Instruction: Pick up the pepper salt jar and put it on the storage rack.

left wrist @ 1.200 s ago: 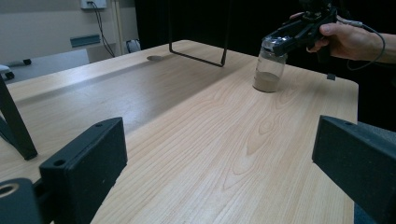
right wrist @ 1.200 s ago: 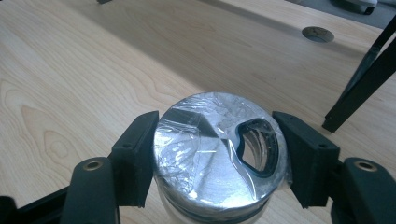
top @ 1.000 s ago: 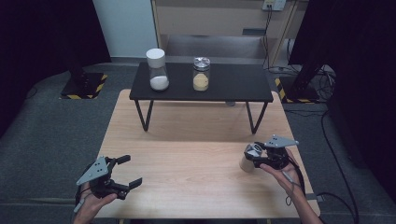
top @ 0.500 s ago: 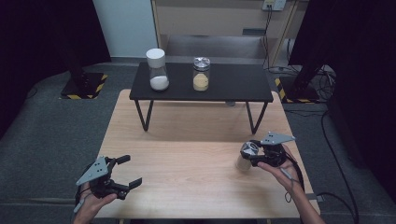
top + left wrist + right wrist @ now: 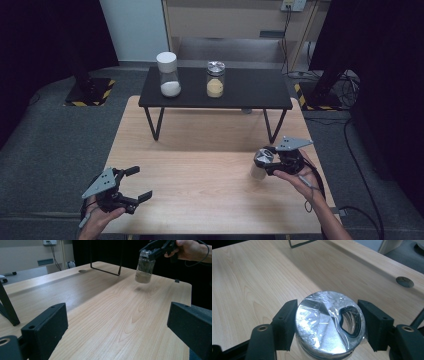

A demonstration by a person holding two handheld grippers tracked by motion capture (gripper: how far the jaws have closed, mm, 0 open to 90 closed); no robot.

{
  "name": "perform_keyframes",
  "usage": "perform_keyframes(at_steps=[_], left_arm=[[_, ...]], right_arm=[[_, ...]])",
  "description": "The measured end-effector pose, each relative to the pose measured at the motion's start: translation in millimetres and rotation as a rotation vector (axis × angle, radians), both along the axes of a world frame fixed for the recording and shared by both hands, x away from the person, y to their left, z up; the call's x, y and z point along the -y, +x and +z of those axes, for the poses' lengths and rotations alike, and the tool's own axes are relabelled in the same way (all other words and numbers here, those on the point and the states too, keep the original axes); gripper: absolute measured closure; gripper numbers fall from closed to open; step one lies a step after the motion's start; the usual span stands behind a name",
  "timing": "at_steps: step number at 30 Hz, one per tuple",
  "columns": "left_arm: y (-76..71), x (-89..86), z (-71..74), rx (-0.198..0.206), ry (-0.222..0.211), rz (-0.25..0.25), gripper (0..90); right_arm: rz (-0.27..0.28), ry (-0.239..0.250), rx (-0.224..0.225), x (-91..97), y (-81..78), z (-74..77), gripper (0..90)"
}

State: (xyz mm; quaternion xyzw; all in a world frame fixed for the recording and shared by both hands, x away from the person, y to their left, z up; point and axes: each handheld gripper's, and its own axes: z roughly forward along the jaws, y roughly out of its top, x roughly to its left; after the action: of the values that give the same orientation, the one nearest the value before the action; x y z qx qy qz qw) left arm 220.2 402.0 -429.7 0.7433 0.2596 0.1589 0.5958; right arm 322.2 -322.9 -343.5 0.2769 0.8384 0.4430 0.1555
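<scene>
**Jar up in your right gripper**

Your right gripper (image 5: 267, 161) clamps the jar (image 5: 145, 268) by its silver lid (image 5: 328, 322), one jaw on each side, hand low at the wooden table's (image 5: 200, 150) right side. The left gripper view shows the jar hanging clear of the wood, something pale in its bottom. Your left gripper (image 5: 135, 184) sits near the front left corner, jaws wide apart, nothing between them. On the black stand (image 5: 250, 90) two jars wait: a white-capped one (image 5: 168, 74) with white contents, beside it one (image 5: 215, 79) with yellow. No readable writing anywhere.
</scene>
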Motion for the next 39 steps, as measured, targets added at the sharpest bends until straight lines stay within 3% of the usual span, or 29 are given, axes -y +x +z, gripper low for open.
perform_keyframes(at_steps=[11,20,39], left_arm=[[-0.1,0.1,0.3,0.001,0.002,-0.003,2.0],[0.0,0.2,0.4,0.001,0.002,-0.005,2.0],[0.1,0.2,0.4,0.002,0.002,-0.006,2.0]], right_arm=[[0.045,-0.006,-0.018,-12.2,11.6,25.9,35.7],[0.049,-0.001,-0.032,-18.3,19.6,45.3,35.7],[0.06,-0.029,-0.043,-33.3,34.0,110.5,35.7]])
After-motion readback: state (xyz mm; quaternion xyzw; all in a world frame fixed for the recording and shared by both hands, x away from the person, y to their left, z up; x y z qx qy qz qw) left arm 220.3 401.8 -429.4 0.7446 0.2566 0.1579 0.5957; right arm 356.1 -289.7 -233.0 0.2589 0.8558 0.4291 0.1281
